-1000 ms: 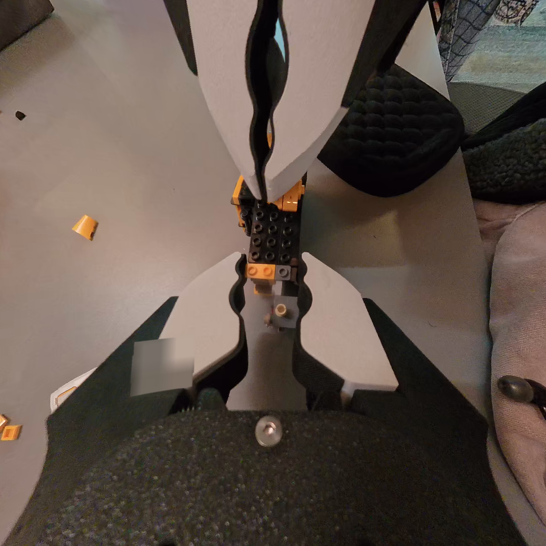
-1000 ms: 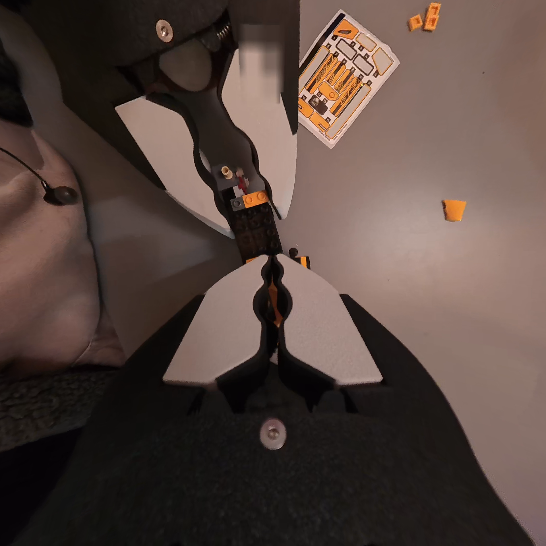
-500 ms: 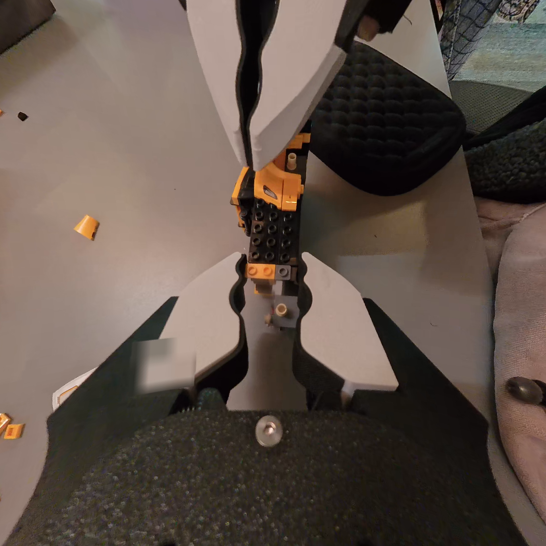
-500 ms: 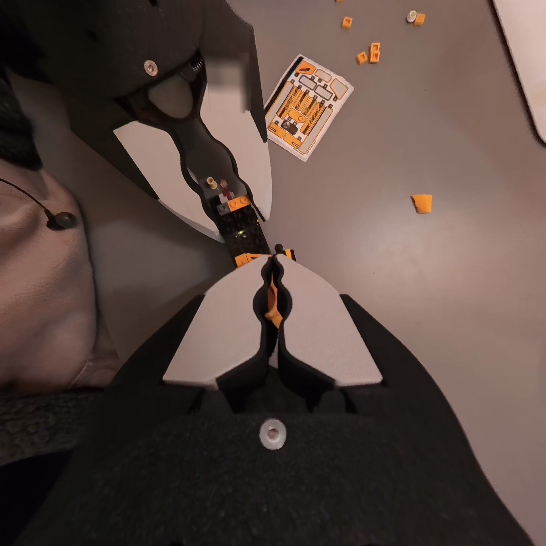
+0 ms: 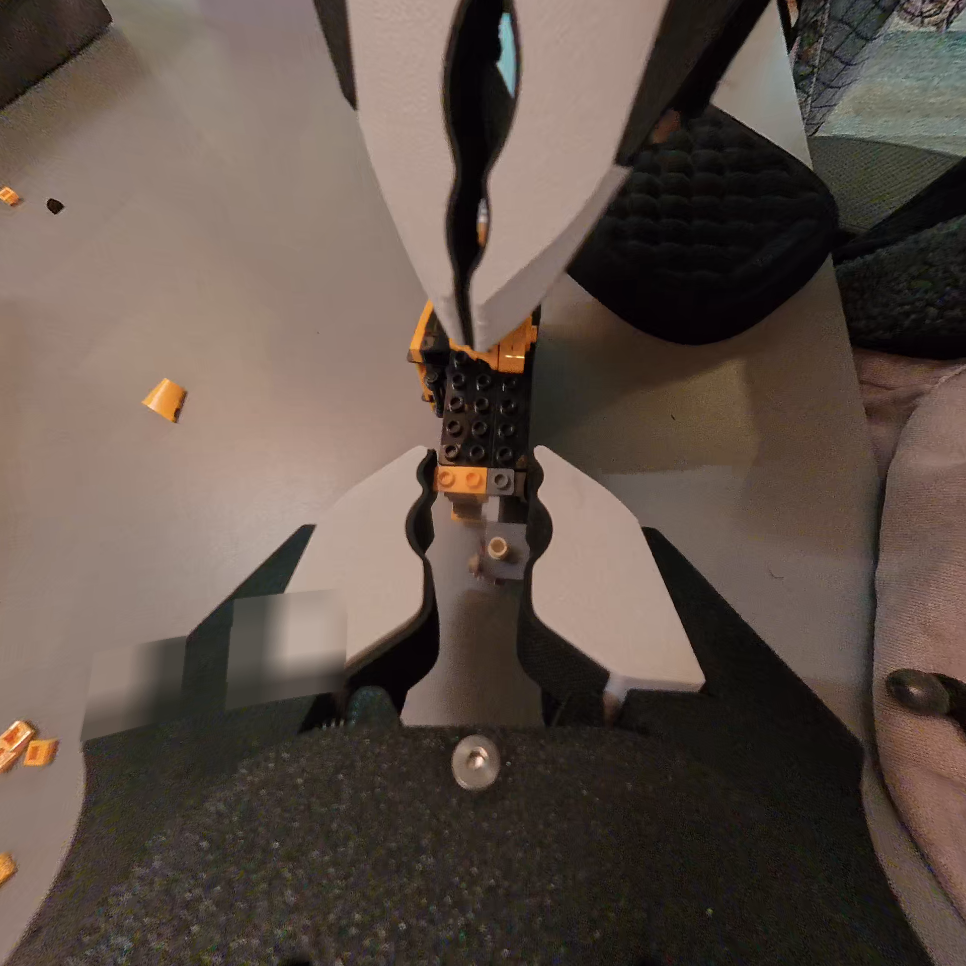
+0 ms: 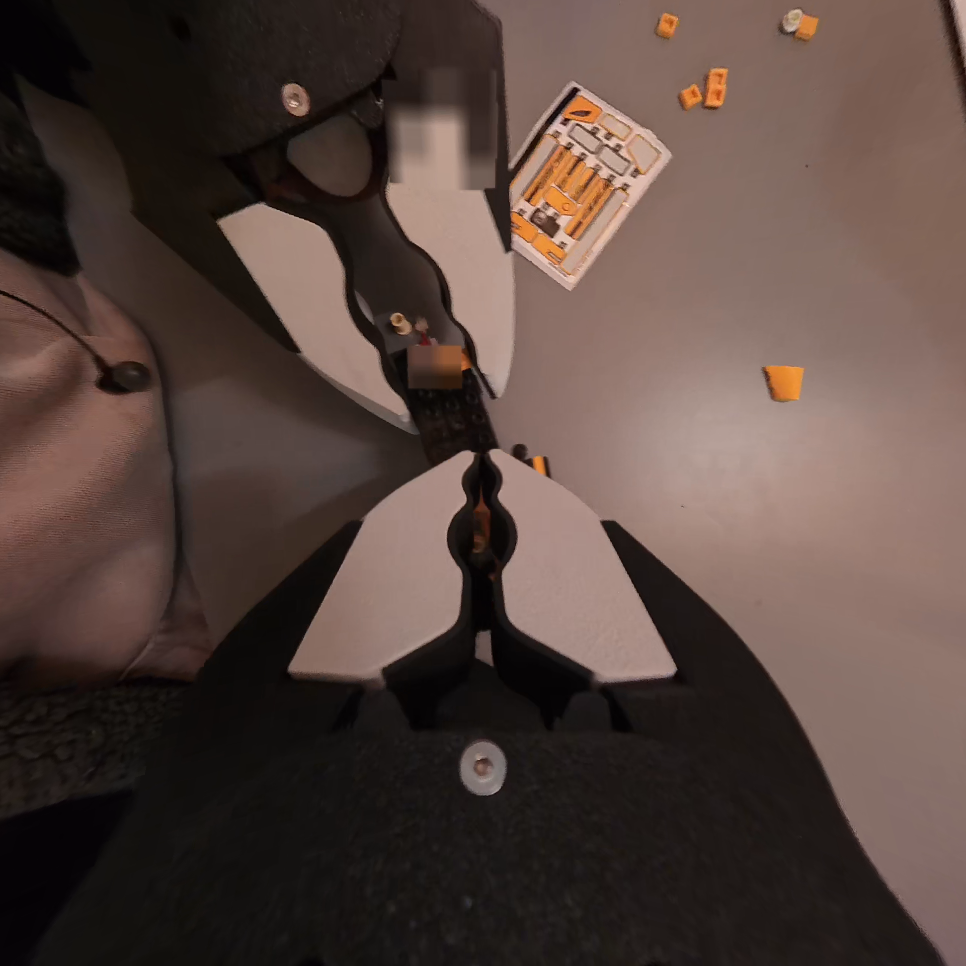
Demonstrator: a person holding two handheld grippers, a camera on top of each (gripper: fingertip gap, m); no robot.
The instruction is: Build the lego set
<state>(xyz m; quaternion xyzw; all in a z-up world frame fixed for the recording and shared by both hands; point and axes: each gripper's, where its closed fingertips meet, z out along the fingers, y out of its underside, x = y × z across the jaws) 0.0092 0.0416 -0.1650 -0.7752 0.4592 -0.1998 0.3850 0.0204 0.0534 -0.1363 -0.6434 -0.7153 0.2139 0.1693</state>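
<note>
A brick model point(image 5: 481, 413) with a black studded top, an orange and grey row at its near end and orange parts at its far end lies over the grey table point(image 5: 235, 261). My left gripper point(image 5: 478, 455) is shut on the model's near end, both pads against its sides. My right gripper point(image 5: 468, 340) comes from the far side, shut, with its tips resting on the model's orange far end. In the right wrist view my right gripper point(image 6: 483, 457) shows closed tips at the black model point(image 6: 455, 423), and the left gripper point(image 6: 455, 407) clamps it from beyond.
A loose orange sloped piece point(image 5: 164, 400) lies to the left; it also shows in the right wrist view point(image 6: 783, 382). A sticker sheet point(image 6: 585, 183) and small orange pieces point(image 6: 705, 91) lie farther off. A black padded case point(image 5: 705, 225) and pinkish cloth point(image 5: 920, 522) border the right. Left and right tips are no more than a few centimetres apart.
My right gripper rose off the model's orange end half a second ago, baring an orange curved part and a tan pin, then came back down onto it, shut throughout. The left gripper kept hold.
</note>
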